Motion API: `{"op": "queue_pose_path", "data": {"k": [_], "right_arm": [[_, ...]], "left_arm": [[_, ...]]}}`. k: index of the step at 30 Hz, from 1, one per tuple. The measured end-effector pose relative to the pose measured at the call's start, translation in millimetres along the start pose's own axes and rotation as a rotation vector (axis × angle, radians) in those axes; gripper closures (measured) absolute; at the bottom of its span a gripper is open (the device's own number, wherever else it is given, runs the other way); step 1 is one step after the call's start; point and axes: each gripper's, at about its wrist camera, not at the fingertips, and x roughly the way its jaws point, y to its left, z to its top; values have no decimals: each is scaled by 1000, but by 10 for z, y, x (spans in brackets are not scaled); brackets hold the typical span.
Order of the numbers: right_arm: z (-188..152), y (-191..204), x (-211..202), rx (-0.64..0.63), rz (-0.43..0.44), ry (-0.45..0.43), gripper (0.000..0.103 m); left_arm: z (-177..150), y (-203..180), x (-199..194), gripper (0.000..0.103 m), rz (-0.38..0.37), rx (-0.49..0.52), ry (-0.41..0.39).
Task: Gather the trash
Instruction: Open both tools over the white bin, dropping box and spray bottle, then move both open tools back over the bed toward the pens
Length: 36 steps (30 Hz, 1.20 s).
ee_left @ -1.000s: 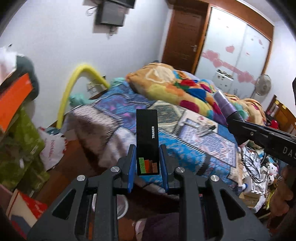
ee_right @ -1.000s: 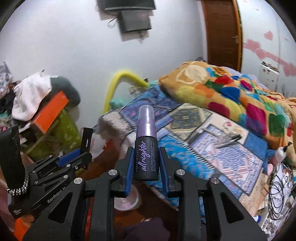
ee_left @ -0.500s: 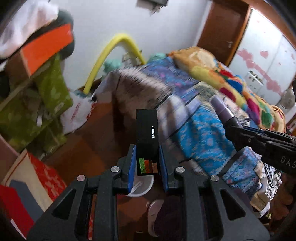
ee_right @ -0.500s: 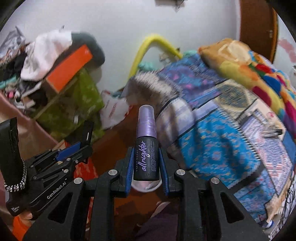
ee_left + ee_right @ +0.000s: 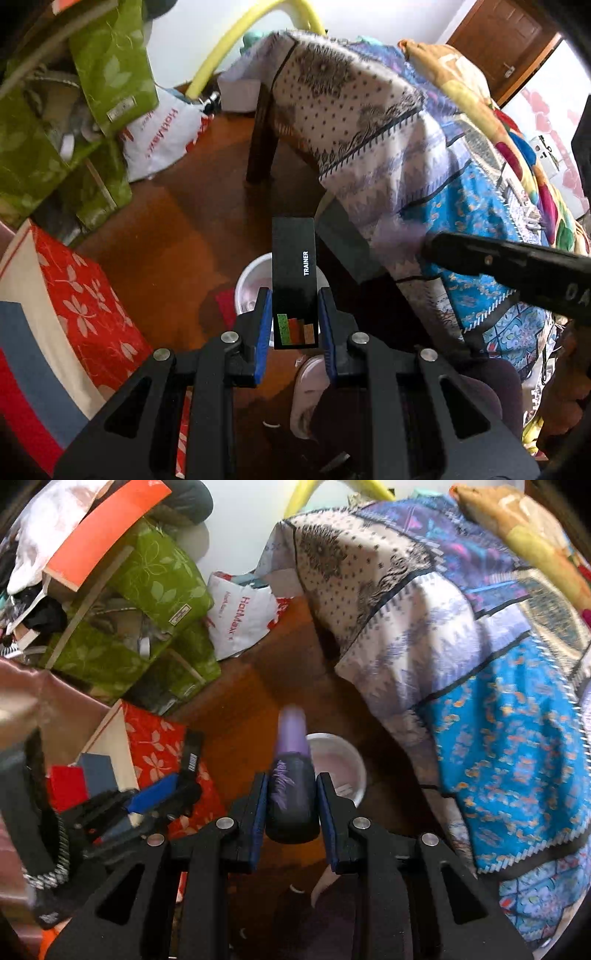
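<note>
The left gripper (image 5: 294, 319) is closed on a slim black box (image 5: 294, 280) marked TRAINER, which is pinched near its lower end and stands upright between the blue pads (image 5: 264, 325). The right gripper (image 5: 291, 805) is closed on a small dark spray bottle (image 5: 291, 786) with a lilac cap, which is clamped around its lower body with the cap pointing forward. The box is judged to be light, stiff card that would crush if squeezed hard, so the flat side faces are the right place for the pads. The bottle is judged to be smooth, hard and somewhat slippery, rounded enough to twist in the grip, and best taken at mid-body rather than by the cap; its label is blurred in the right wrist view. Beneath both tools a white round bin (image 5: 349, 764) is seen on the dark brown wooden floor (image 5: 162, 251), directly ahead of the fingers, and it is taken to be where the trash belongs. Beside it a bed is draped with a patterned blue and white bedspread (image 5: 498, 686) that hangs over the edge. Against the wall, green leaf-print bags (image 5: 147, 602), a white plastic shopping bag (image 5: 240, 616) and a red flowered box (image 5: 81, 302) are crowded together, so little free floor is left around the bin.
</note>
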Motion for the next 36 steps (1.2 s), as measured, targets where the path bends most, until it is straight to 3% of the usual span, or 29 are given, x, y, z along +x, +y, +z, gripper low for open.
{"op": "queue_pose_path", "data": {"k": [4, 10, 14, 17, 28, 36], "right_arm": [[117, -55, 83, 10, 10, 24, 61], [114, -79, -43, -27, -66, -25, 60], [92, -151, -152, -36, -87, -41, 60], [54, -188, -249, -38, -92, -51, 60], [-114, -240, -811, -18, -101, -169, 60], [-297, -355, -1391, -1, -130, -299, 60]], "left_arm": [[63, -52, 141, 79, -5, 5, 20], [205, -202, 335, 79, -25, 15, 54], [272, -259, 407, 63, -6, 4, 71], [280, -297, 373, 62, -8, 6, 65], [196, -702, -309, 62, 55, 150, -72], [188, -1091, -846, 62, 15, 203, -185]]}}
